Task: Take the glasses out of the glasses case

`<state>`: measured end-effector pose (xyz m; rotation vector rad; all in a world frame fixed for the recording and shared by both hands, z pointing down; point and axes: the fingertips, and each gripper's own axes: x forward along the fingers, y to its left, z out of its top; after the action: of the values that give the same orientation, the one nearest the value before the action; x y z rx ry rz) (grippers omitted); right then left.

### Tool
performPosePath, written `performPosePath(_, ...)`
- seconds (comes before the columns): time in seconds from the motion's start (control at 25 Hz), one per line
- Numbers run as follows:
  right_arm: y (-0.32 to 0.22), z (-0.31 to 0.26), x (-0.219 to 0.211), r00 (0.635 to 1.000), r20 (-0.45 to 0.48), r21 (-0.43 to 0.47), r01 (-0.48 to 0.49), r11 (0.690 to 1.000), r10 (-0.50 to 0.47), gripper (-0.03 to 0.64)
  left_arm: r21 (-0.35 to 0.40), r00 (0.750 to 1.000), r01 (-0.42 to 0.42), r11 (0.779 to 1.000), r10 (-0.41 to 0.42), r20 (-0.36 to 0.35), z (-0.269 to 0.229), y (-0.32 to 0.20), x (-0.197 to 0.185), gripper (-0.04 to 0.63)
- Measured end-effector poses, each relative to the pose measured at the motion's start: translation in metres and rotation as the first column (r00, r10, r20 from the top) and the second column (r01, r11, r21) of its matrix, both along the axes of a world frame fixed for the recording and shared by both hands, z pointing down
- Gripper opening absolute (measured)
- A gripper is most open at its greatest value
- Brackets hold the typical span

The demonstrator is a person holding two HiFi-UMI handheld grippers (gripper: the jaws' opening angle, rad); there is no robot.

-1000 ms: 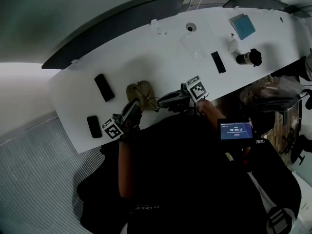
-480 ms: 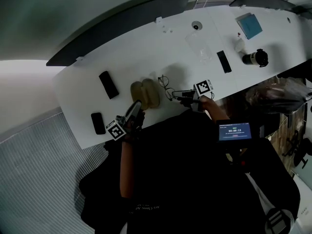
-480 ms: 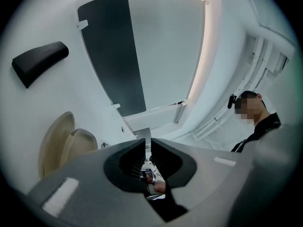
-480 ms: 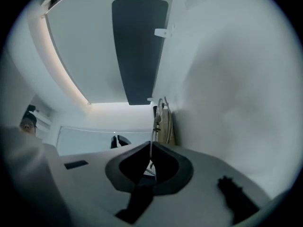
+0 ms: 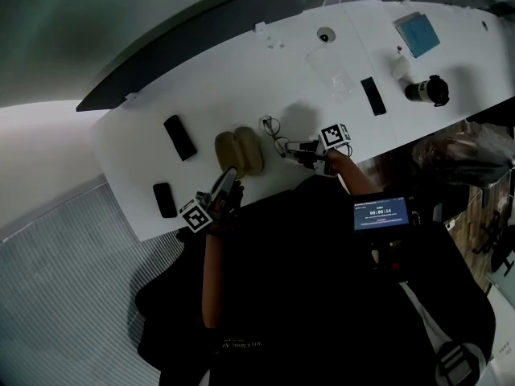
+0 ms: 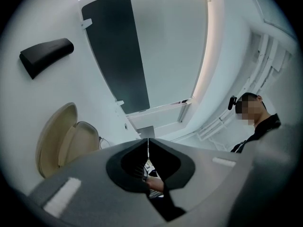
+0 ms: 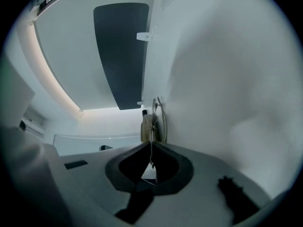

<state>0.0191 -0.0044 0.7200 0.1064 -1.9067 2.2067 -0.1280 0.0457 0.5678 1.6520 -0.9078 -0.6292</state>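
**A:** Jaws?

**B:** Left gripper (image 6: pixel 148 143): pressed together, nothing between them. Right gripper (image 7: pixel 151 145): together on a thin wire part of the glasses (image 5: pixel 273 132), probably a temple arm.

**A:** Why pinch there?

**B:** My reading is that a temple gives a slim, firm hold and keeps the pads off the lenses. The frame sticks out ahead of the jaws, low over the white table (image 5: pixel 201 95). Whether it touches the top, I cannot tell.

**A:** Where are they relative to the glasses case?

**B:** Just beside it, on the right-hand side in the head view, and clear of it.

**A:** The glasses case itself?

**B:** The tan glasses case (image 5: pixel 238 153) lies open, both halves flat with the hollows up. Nothing visible inside either half. The left gripper sits near its front edge but is not holding it.

**A:** Status?

**B:** Judged: removal is essentially done, and only setting down and release are left.
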Motion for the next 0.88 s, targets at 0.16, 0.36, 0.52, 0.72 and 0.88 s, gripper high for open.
performPosePath(0.16,-0.001,0.006,0.003,1.000,-0.011,0.006,-0.004,1.000,0.005,0.020,-0.005,1.000,-0.014,1.000,0.014,-0.001,0.000,-0.004,0.008,-0.003)
performPosePath(0.36,0.002,0.013,0.008,0.998,-0.048,0.024,0.029,0.999,-0.028,0.076,-0.018,0.998,-0.052,0.998,0.053,0.018,0.002,-0.005,0.018,-0.002)
performPosePath(0.52,-0.002,0.017,0.013,0.994,-0.102,0.078,0.050,0.996,-0.041,0.155,-0.022,0.998,-0.054,0.998,0.055,0.028,-0.001,-0.007,0.017,-0.002)
performPosePath(0.72,-0.012,0.023,0.017,0.979,-0.200,0.229,0.084,0.970,-0.038,0.174,-0.024,0.999,-0.031,0.999,0.032,0.044,0.002,-0.006,0.008,-0.002)
performPosePath(0.88,-0.015,0.022,0.022,0.962,-0.269,0.338,0.146,0.930,-0.053,0.190,-0.047,0.995,0.045,0.998,-0.040,0.091,0.012,-0.005,-0.013,0.000)
